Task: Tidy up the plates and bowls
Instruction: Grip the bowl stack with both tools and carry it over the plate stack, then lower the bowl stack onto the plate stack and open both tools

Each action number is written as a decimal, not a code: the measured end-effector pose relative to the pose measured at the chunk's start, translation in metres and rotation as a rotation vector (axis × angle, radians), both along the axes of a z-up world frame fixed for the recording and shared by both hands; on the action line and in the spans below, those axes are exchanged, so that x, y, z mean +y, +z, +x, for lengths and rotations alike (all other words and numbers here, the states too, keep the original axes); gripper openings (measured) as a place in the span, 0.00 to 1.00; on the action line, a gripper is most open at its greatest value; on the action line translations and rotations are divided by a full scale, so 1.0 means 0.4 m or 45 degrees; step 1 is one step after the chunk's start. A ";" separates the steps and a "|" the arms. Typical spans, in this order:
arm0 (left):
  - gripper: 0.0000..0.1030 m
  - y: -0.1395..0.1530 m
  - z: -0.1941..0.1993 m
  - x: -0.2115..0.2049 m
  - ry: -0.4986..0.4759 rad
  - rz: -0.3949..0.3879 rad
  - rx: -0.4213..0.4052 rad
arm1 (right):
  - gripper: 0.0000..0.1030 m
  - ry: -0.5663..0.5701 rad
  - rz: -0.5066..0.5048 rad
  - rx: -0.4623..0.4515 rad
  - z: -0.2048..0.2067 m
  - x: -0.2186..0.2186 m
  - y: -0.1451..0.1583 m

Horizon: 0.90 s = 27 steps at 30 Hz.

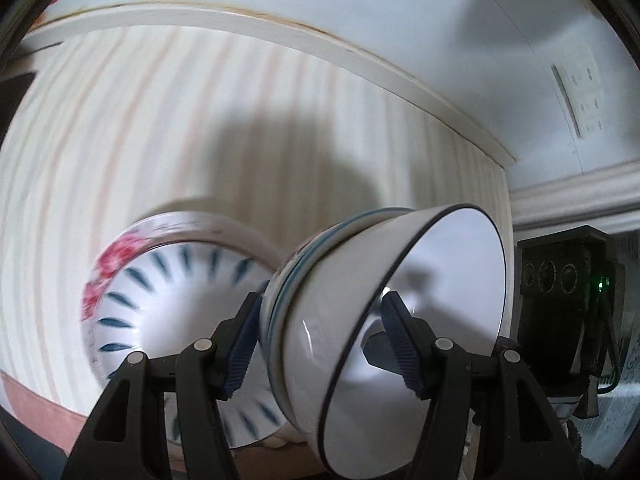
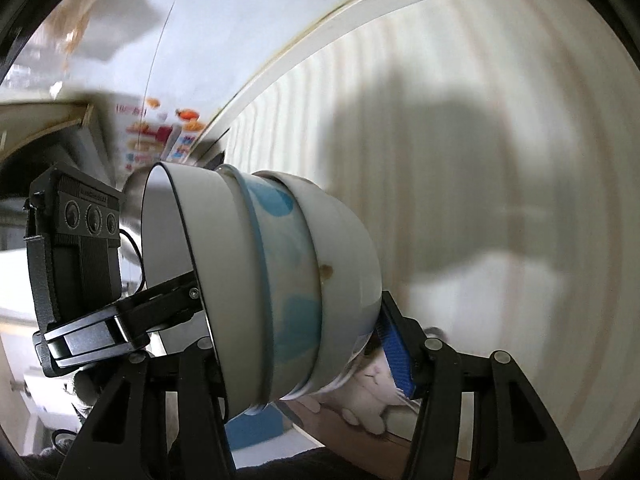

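White nested bowls (image 1: 360, 320) hang tilted, clamped by the left gripper (image 1: 320, 344) and the right gripper (image 2: 304, 344). Behind sits a blue-dashed plate (image 1: 168, 300) on the striped cloth (image 1: 160, 128)

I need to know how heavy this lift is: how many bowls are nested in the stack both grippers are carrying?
3 visible: the dark-rimmed bowl innermost, the blue-patterned bowl around it, the plain white bowl outermost. Another may be hidden inside.
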<state>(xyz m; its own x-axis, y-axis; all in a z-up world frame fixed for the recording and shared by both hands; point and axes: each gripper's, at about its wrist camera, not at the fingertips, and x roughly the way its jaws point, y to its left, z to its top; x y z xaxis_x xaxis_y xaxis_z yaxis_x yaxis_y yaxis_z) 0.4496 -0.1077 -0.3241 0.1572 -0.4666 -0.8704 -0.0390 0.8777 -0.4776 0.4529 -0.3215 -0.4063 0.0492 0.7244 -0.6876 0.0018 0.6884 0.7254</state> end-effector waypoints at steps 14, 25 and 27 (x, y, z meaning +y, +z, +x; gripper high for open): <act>0.57 -0.058 -0.071 0.176 0.188 0.041 0.042 | 0.57 0.215 -0.013 0.027 0.014 0.233 -0.056; 0.57 -0.078 -0.060 0.204 0.206 0.049 0.079 | 0.57 0.233 -0.008 0.058 0.013 0.270 -0.114; 0.57 -0.082 -0.060 0.205 0.205 0.050 0.081 | 0.57 0.230 -0.009 0.061 0.013 0.273 -0.119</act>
<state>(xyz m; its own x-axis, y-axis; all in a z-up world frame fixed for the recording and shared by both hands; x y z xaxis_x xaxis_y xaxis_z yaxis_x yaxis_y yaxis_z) 0.4255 -0.0256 -0.3569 0.1712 -0.4055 -0.8979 -0.2094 0.8756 -0.4353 0.4580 -0.2125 -0.4538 -0.1144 0.7137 -0.6910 -0.0880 0.6856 0.7226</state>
